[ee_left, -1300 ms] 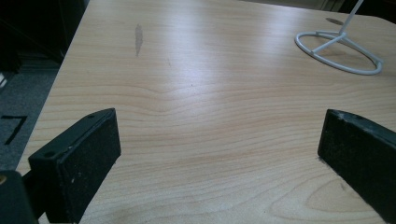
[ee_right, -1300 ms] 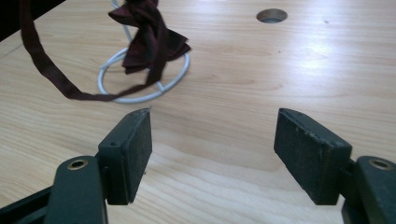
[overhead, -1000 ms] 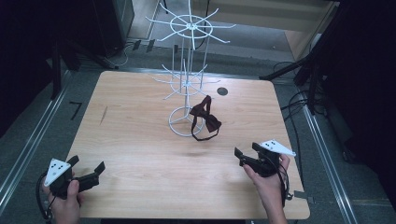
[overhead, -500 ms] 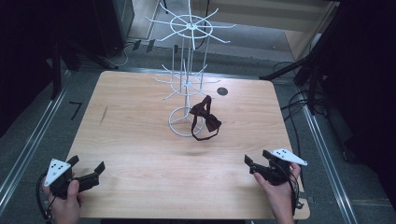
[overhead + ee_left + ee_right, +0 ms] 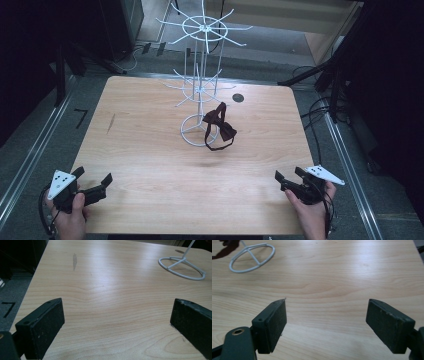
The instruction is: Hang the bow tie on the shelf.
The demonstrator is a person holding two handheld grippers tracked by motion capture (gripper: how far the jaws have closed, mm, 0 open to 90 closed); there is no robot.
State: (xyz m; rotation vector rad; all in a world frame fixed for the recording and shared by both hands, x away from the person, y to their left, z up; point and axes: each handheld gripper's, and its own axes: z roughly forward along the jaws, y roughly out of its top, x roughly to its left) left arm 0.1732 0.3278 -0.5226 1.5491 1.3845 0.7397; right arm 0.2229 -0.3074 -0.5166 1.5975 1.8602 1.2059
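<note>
A white wire display stand (image 5: 202,90) rises from a ring base (image 5: 192,135) at the table's back middle. A dark maroon bow tie (image 5: 220,125) hangs against the stand's lower part, its strap looping down onto the wood. My left gripper (image 5: 94,176) is held open at the near left corner, with bare wood between its jaws (image 5: 117,322). At the near right edge my right gripper (image 5: 288,174) is open as well and holds nothing (image 5: 327,317). The ring base (image 5: 182,268) lies far ahead of the left jaws. The same ring base (image 5: 252,257) also lies far ahead of the right jaws.
A small dark round spot (image 5: 238,98) marks the wooden table (image 5: 150,165) behind the stand, and a grey smudge (image 5: 110,123) lies at its left. Cables (image 5: 320,115) trail over the floor at the right. Metal rails run along both sides of the table.
My right gripper has drawn back toward the near right corner of the table. The left gripper, the stand and the bow tie have stayed put.
</note>
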